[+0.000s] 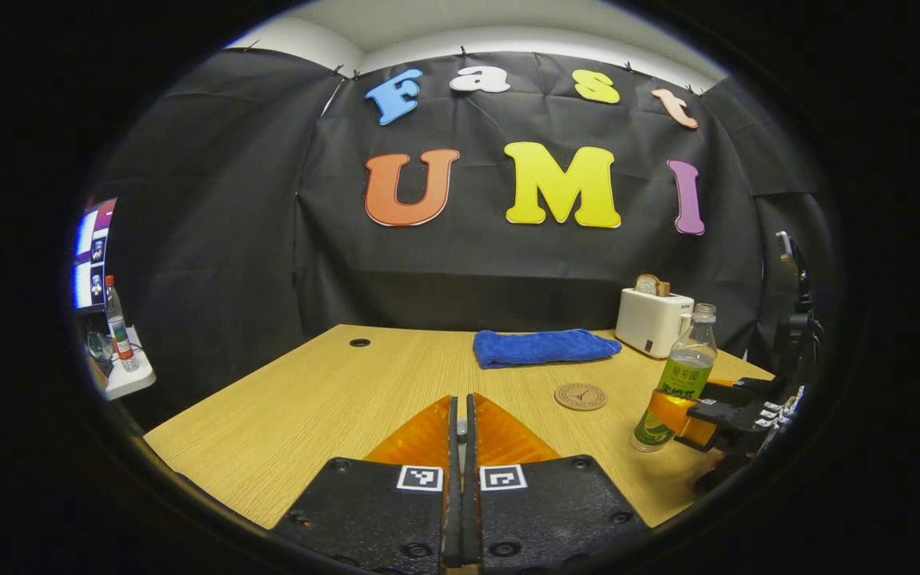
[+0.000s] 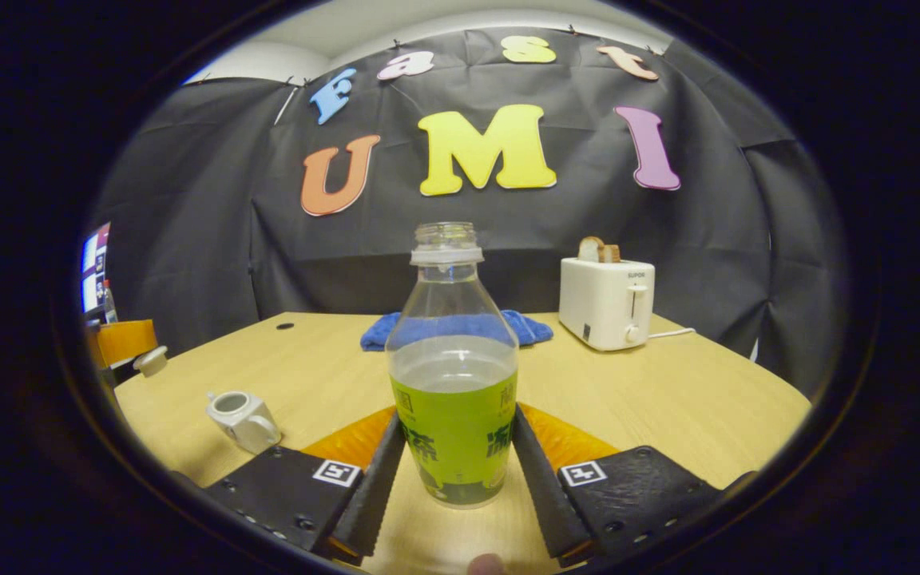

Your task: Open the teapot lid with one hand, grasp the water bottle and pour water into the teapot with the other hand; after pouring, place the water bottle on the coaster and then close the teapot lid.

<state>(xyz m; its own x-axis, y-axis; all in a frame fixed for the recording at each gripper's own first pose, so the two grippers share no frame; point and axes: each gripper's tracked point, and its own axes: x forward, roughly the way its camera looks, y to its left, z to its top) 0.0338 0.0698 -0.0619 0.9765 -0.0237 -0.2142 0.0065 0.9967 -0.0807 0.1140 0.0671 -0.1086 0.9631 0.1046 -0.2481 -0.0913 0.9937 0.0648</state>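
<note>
Right gripper point(image 2: 460, 471) clamped the clear uncapped green-labelled plastic water bottle point(image 2: 454, 375) standing on the wooden table point(image 2: 668, 399); left gripper point(image 1: 461, 435) shut, holding something small, unidentifiable. Small white lidless teapot point(image 2: 242, 419) sat left of the bottle. Risk: 1 early tilt spills water. Label writing unreadable

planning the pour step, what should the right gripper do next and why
Probably lift the water bottle and carry it toward the teapot. The right gripper presses both sides of the uncapped bottle, and the teapot is open, its lid held in the left gripper.
</note>
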